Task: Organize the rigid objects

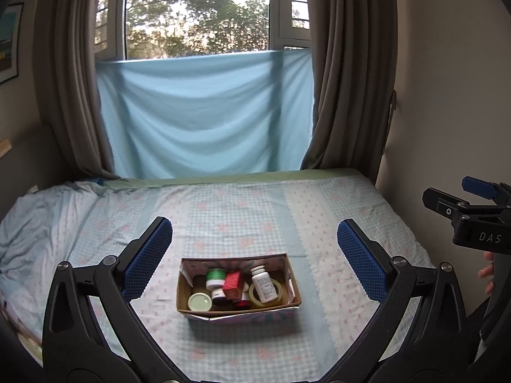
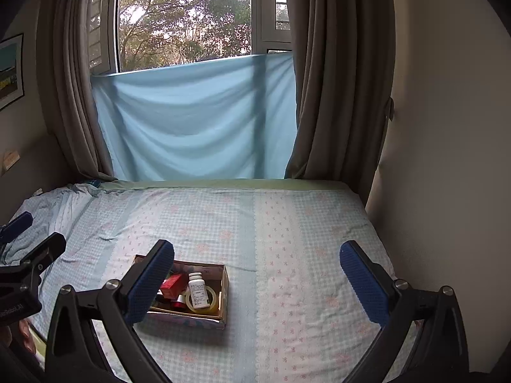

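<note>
Both the left gripper [image 1: 254,261] and the right gripper [image 2: 257,282] are wide open and hold nothing, the box [image 1: 238,314] of little jars sits near on the bed [image 1: 255,210], so sorting looks done or not begun.

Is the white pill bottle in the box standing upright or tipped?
Tipped. The white pill bottle leans across the tape roll inside the cardboard box, cap toward the box's far wall, label facing up; both views agree.
</note>
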